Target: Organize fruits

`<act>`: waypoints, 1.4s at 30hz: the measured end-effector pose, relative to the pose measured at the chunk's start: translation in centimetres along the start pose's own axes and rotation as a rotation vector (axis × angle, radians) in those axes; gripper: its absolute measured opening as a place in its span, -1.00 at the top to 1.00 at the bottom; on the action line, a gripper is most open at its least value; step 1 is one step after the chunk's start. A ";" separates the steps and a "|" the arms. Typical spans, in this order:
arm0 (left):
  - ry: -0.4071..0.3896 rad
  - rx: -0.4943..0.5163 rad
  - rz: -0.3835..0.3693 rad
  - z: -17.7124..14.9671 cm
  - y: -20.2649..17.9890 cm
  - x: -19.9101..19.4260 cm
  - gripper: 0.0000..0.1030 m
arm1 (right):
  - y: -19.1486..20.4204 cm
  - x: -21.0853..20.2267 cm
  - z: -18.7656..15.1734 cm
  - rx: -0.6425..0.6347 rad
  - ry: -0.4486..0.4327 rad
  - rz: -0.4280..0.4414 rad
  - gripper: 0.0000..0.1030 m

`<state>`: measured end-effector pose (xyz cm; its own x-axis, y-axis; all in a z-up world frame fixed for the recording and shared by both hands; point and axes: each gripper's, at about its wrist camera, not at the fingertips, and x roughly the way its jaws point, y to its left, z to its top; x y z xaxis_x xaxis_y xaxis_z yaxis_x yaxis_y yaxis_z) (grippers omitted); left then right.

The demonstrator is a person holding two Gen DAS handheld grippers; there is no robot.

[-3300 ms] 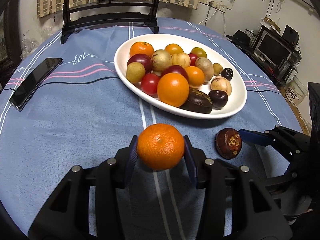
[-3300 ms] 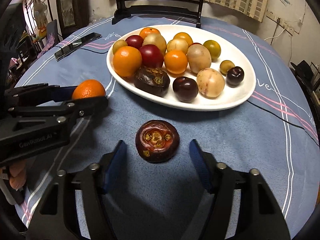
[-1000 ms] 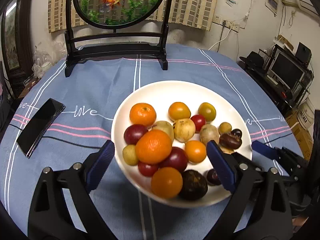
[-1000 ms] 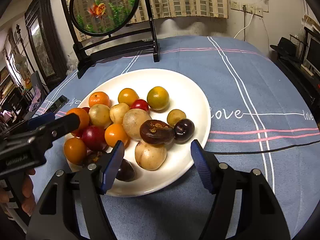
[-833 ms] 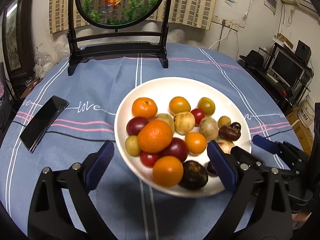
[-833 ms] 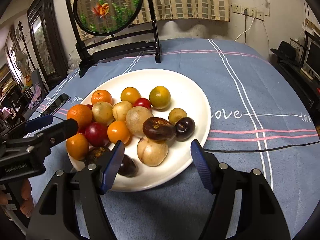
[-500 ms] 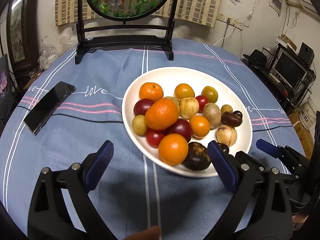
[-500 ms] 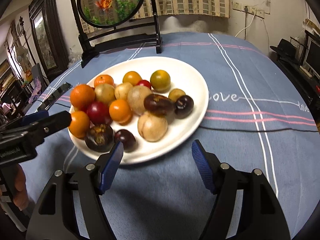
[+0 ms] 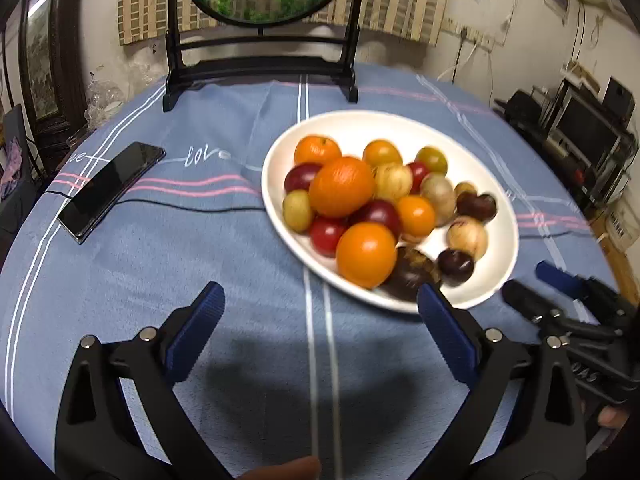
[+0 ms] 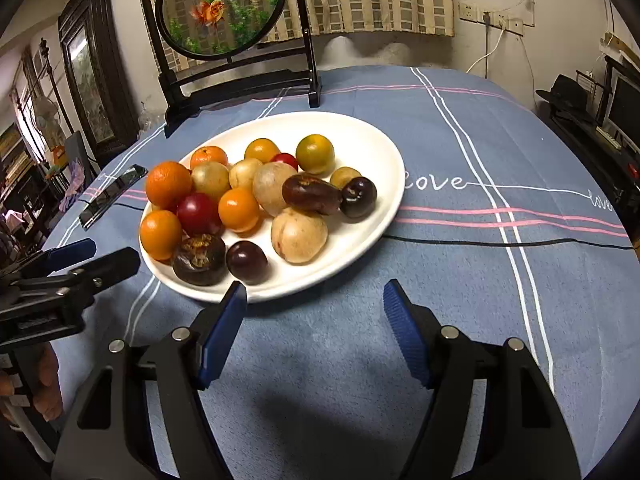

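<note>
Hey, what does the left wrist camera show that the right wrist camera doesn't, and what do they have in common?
Only the left wrist view shows the whole black smartphone lying flat on the blue tablecloth; the right sees just a sliver. Only the right wrist view shows the black hat on the shelf at right. Both show the white oval plate piled with fruit, the round goldfish screen on its black stand, and each hand-held gripper, left and right, open and empty.
</note>
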<state>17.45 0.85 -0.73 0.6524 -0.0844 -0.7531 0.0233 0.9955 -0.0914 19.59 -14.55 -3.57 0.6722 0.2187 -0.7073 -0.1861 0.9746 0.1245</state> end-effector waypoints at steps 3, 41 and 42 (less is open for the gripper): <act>0.004 0.004 0.002 -0.2 0.0 0.2 -0.92 | 0.0 0.3 -0.1 -0.005 0.016 -0.012 -0.38; 0.001 0.109 -0.049 -2.0 -1.6 0.9 -0.93 | -0.1 0.6 -0.6 -0.013 0.024 -0.056 -0.38; 0.003 0.106 -0.050 -2.0 -1.5 0.9 -0.93 | 0.0 0.6 -0.6 -0.014 0.025 -0.056 -0.38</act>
<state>16.48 -0.82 -2.55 0.6461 -0.1338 -0.7515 0.1356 0.9890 -0.0595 19.58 -14.49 -4.44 0.6637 0.1626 -0.7301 -0.1588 0.9845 0.0749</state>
